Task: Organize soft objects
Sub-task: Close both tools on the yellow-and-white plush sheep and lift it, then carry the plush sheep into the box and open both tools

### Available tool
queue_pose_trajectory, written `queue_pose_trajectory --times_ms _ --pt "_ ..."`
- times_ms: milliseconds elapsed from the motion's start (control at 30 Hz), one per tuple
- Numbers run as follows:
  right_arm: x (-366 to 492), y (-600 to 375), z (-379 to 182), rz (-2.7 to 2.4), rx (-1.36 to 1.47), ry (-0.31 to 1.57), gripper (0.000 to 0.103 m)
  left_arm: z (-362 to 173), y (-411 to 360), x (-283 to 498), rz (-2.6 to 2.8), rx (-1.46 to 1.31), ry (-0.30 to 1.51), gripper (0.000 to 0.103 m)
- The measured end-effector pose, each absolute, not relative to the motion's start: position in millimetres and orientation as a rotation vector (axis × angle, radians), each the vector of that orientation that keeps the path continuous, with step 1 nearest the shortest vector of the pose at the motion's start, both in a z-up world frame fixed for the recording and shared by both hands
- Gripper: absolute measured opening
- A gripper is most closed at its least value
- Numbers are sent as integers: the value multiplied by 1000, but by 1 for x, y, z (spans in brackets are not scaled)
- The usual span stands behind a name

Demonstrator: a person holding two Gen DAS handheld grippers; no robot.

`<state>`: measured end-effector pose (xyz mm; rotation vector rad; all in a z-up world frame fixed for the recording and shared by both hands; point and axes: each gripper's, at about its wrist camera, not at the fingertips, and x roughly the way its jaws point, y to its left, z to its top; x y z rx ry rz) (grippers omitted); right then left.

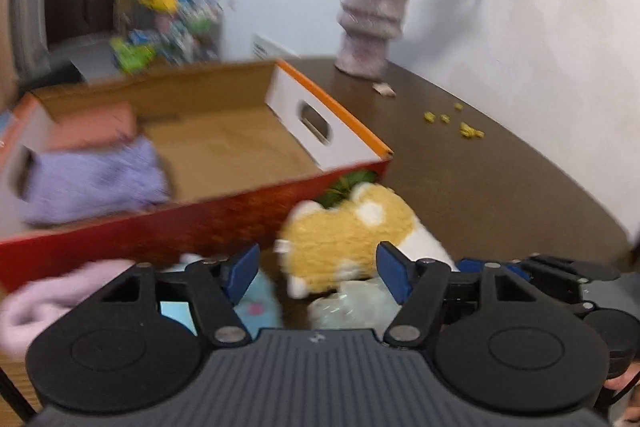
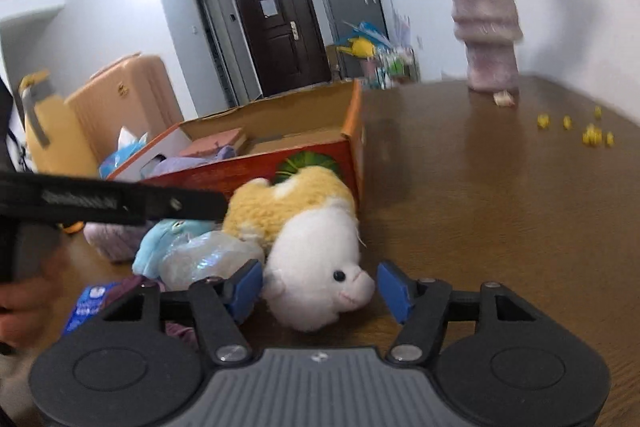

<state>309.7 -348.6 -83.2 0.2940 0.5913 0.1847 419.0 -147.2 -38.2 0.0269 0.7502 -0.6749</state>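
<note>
A fuzzy yellow-and-white plush animal lies on its side on the dark wood-grain desk, just in front of the red outer wall of an open cardboard box. In the right wrist view its long axis runs from the box toward the camera, its rounded white head, with 1 black bead eye and a pink snout, nearest the lens and its yellow back touching or almost touching the box. The right claw is released, its 2 blue pads on either side of the head; whether they touch the fur cannot be told. The left claw also stands released, its pads flanking the toy's yellow hindquarters without clearly pressing them. Beside the toy lie a light-blue plush, a crinkled clear plastic bag and a soft pink cloth. Inside the box, at its left end, rest a folded lilac knit and a salmon-pink folded cloth. A ribbed, pale vase of dried roses stands at the desk's far edge, small yellow crumbs scattered nearby.
</note>
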Motion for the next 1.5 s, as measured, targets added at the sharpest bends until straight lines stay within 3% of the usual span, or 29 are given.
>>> queue_pose_trajectory --times_ms 167,200,333,700,1133,1300,1500 --pt "320 -351 -93 236 319 603 63 -57 -154 432 -690 -47 818 58" --pt "322 -351 -95 237 321 609 60 -58 -154 433 -681 -46 809 51" --pt "320 -351 -94 239 326 599 53 -57 -153 432 -678 -50 773 43" --pt "238 -330 -17 271 259 449 51 14 -124 348 -708 -57 584 43" --pt "165 -279 -6 358 269 441 50 24 -53 259 -652 -118 550 43" --pt "189 -282 6 355 250 423 50 30 -56 283 -655 -114 521 43" --pt "300 -300 29 338 216 426 49 51 -83 397 -658 -99 544 43"
